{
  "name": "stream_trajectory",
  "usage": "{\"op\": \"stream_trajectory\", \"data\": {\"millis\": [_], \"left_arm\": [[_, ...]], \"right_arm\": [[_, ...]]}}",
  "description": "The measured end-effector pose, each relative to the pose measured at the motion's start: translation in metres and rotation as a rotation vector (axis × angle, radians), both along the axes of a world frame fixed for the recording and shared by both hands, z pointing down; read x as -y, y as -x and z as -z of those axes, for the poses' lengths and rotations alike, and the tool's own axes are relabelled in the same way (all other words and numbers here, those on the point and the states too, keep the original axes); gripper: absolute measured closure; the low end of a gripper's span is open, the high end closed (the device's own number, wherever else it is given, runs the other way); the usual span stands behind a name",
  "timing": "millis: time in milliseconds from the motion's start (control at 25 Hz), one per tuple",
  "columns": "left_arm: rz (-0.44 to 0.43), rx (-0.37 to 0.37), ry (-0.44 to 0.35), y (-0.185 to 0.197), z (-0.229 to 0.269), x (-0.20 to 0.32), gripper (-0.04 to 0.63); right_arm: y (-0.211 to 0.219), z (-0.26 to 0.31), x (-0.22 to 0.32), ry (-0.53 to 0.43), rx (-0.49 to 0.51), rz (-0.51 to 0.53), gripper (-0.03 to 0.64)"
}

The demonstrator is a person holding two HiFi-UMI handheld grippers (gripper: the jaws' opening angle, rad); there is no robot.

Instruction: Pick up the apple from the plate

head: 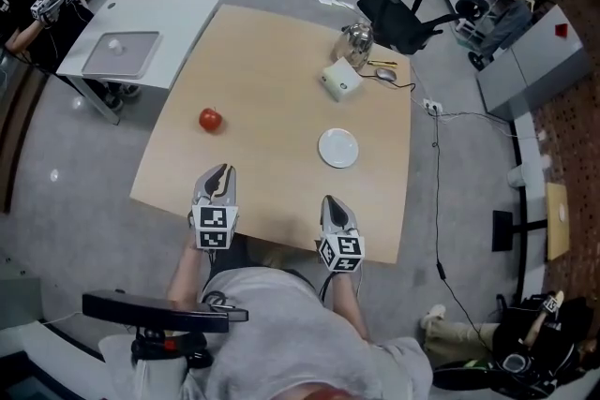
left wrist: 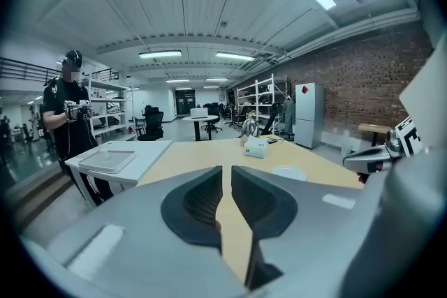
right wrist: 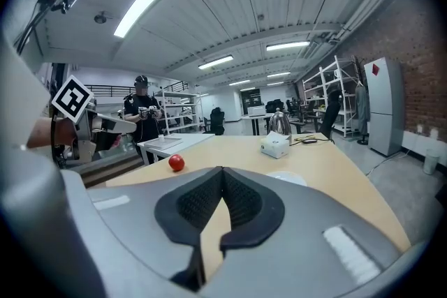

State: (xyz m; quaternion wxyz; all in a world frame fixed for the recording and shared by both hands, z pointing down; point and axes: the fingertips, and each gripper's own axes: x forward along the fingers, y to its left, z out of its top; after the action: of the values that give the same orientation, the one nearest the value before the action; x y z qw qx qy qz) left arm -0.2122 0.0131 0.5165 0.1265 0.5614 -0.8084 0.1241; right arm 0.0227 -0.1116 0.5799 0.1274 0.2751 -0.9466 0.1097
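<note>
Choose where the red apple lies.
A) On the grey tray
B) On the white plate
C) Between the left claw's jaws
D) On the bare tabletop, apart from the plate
D: the apple rests directly on the wooden table, well to the left of the white plate, which has nothing on it.

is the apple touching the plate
Apart. The head view shows the apple sitting on the bare table, with a clear stretch of tabletop between it and the plate.

No readable text, number or brand found in any view. Square markers [head: 215, 228] at 6 o'clock, head view: coded patterns only, no characters.
</note>
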Motion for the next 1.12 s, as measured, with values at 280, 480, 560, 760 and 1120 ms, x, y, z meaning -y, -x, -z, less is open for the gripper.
{"op": "stream_trajectory", "data": {"millis": [280,480,560,760,1120], "left_arm": [[-0.003,0.013,-0.002,-0.025,0.002,-0.017,0.545],[-0.021,0.028,0.007,-0.042,0.0,-0.017,0.552],[-0.021,0.034,0.001,-0.046,0.001,-0.016,0.555],[-0.007,0.043,-0.015,-0.043,0.006,-0.022,0.575],[-0.008,0.061,-0.02,-0.045,0.011,-0.026,0.575]], "right_arm": [[-0.023,0.0,-0.011,-0.005,0.012,-0.006,0.611],[-0.036,0.001,-0.01,-0.004,0.023,-0.017,0.611],[-0.039,0.0,-0.01,-0.004,0.025,-0.017,0.611],[-0.039,0.001,-0.015,-0.011,0.032,-0.017,0.611],[-0.042,0.007,-0.022,-0.036,0.042,0.0,0.612]]}}
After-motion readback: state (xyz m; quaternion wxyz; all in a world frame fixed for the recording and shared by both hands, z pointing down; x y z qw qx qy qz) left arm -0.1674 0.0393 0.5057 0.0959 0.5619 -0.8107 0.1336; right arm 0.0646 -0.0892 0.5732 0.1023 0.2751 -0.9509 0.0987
